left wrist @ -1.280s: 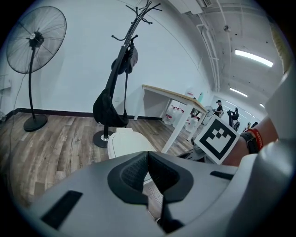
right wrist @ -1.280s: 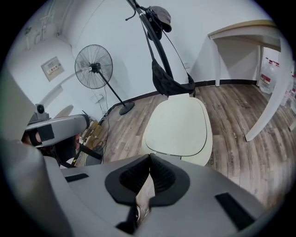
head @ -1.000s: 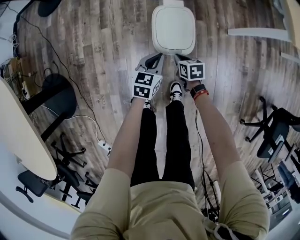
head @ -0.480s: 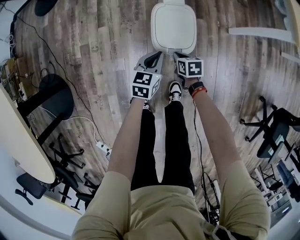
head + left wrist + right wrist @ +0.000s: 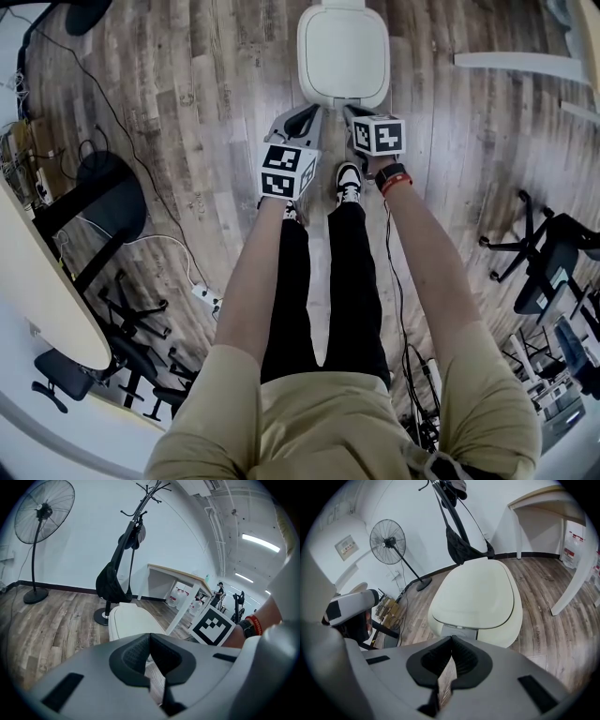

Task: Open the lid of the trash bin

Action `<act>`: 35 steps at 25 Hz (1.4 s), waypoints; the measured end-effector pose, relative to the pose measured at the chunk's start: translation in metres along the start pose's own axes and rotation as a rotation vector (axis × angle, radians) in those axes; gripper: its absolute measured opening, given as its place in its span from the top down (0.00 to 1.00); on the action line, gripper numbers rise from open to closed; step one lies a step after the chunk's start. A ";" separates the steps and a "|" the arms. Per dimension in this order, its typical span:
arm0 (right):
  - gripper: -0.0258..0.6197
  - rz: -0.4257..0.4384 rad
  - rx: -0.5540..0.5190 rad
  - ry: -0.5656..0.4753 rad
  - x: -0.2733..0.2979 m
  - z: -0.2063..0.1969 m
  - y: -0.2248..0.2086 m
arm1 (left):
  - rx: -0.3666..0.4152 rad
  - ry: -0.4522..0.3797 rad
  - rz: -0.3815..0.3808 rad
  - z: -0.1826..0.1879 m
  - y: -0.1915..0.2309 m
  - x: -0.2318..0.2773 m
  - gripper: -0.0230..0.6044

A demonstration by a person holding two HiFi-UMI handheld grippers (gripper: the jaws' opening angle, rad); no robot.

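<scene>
Lining up on the shut trash bin lid (image 5: 343, 52), left gripper (image 5: 305, 117) and right gripper (image 5: 354, 112) are being held clenched, empty; its front catch (image 5: 459, 631) probably needs pressing next.

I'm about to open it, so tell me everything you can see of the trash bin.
The trash bin is cream-white and looks plastic, with a rounded-square outline. Its smooth lid lies shut, a grey panel at the near edge. It stands upright on the wood floor, just ahead of the left hand-held gripper and right hand-held gripper, neither gripping it.
</scene>
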State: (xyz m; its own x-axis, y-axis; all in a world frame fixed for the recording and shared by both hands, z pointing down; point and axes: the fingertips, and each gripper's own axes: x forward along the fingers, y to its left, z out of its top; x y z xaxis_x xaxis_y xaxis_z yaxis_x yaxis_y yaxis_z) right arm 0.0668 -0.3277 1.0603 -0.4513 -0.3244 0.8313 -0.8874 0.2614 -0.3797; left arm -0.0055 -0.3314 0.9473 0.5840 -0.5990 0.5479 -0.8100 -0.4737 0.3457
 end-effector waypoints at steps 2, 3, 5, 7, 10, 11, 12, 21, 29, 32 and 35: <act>0.94 0.006 -0.003 0.001 0.000 -0.001 0.000 | -0.002 0.004 -0.001 -0.002 -0.001 0.000 0.93; 0.94 0.009 -0.007 0.000 0.000 0.000 -0.001 | -0.002 0.005 -0.002 -0.003 -0.002 0.001 0.92; 0.94 0.012 -0.017 -0.004 0.000 0.000 -0.001 | 0.001 0.010 -0.002 -0.005 -0.003 0.001 0.92; 0.94 0.016 -0.020 -0.007 0.001 -0.002 -0.001 | -0.001 0.014 0.000 -0.007 -0.004 0.001 0.92; 0.94 0.019 -0.023 -0.006 0.002 -0.003 -0.001 | -0.011 0.015 0.007 -0.008 -0.004 -0.001 0.92; 0.94 0.018 -0.025 -0.003 0.001 -0.003 -0.001 | -0.012 0.017 0.008 -0.008 -0.004 -0.002 0.93; 0.94 0.015 -0.027 0.001 0.001 -0.003 -0.001 | -0.011 0.018 0.009 -0.007 -0.004 -0.004 0.92; 0.94 -0.031 -0.075 0.030 0.001 -0.005 0.000 | -0.012 0.005 0.026 0.003 0.006 -0.016 0.92; 0.94 -0.017 0.073 -0.116 -0.032 0.036 0.014 | -0.025 0.012 0.057 0.015 0.007 -0.040 0.92; 0.94 -0.021 0.051 -0.144 -0.056 0.052 0.021 | -0.019 0.009 0.064 0.033 0.001 -0.053 0.92; 0.94 -0.024 0.004 -0.158 -0.083 0.066 0.032 | -0.025 0.002 0.063 0.054 -0.009 -0.069 0.92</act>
State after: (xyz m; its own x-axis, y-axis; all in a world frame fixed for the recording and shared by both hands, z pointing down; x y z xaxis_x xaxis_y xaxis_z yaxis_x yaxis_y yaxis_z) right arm 0.0699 -0.3525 0.9521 -0.4390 -0.4693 0.7662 -0.8983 0.2485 -0.3625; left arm -0.0355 -0.3212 0.8651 0.5315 -0.6260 0.5707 -0.8464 -0.4187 0.3290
